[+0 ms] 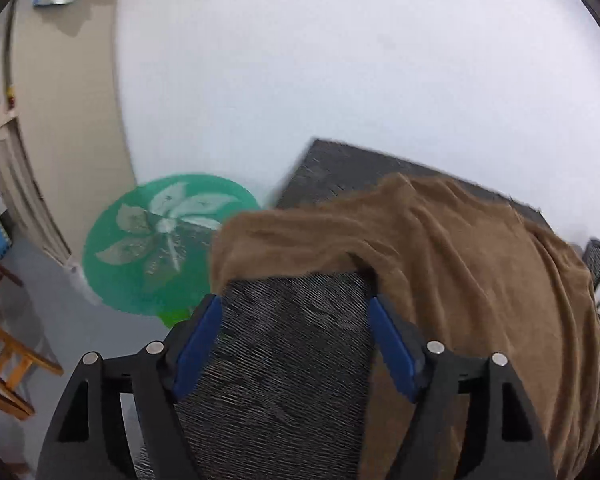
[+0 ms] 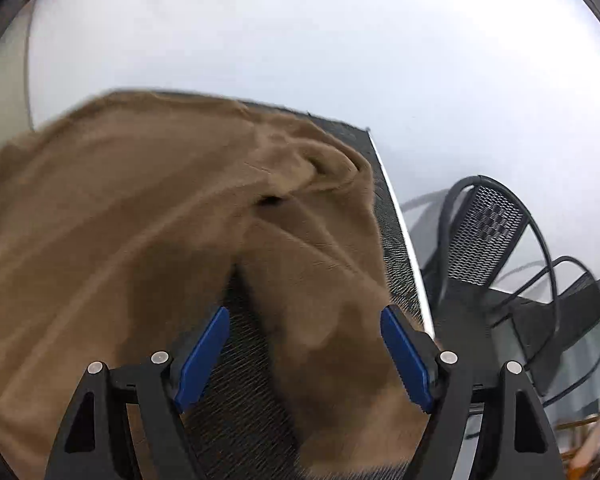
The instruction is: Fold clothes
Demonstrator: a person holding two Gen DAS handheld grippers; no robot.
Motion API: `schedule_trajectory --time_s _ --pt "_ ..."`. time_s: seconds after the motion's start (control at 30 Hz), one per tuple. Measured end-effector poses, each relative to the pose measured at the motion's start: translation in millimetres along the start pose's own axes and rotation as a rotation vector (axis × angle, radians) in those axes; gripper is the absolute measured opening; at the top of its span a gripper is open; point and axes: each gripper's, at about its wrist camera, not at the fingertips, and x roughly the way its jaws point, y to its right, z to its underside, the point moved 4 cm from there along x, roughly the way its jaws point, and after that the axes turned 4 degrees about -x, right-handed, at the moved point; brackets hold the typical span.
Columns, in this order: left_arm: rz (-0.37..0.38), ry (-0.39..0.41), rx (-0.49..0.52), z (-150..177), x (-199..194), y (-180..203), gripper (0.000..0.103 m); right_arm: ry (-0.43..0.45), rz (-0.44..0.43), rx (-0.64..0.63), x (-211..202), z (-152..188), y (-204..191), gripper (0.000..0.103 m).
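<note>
A brown garment (image 1: 460, 260) lies rumpled on a dark textured tabletop (image 1: 292, 380). In the left wrist view it covers the right side and the far part of the table. My left gripper (image 1: 294, 302) is open above bare tabletop, its right finger at the edge of the cloth, with nothing between the pads. In the right wrist view the brown garment (image 2: 140, 208) fills the left and middle, with a fold running toward me. My right gripper (image 2: 305, 312) is open over it. Cloth and a strip of tabletop (image 2: 236, 380) lie between the blue pads (image 2: 406, 356), which do not press on anything.
A round green stool top with a white flower pattern (image 1: 168, 240) stands left of the table. A wooden chair (image 1: 8, 360) is at the far left. A black mesh metal chair (image 2: 488, 232) stands beyond the table's right edge (image 2: 400, 224). A white wall lies behind.
</note>
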Motion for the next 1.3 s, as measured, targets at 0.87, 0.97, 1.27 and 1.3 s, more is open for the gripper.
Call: schedule_trajectory --time_s 0.87,0.97,1.27,1.3 --pt "0.234 -0.301 -0.136 7 88 34 0.081 0.17 -0.071 0.416 -28 -9 109 0.08" --pt "0.263 -0.315 -0.157 0 96 38 0.082 0.179 -0.328 0.37 -25 -40 74 0.08" --pt "0.318 -0.331 -0.215 -26 122 47 0.082 0.008 -0.669 0.304 46 -89 -11 0.08" --pt "0.311 -0.324 -0.221 -30 125 46 0.082 -0.021 -0.642 0.314 58 -87 -7 0.08"
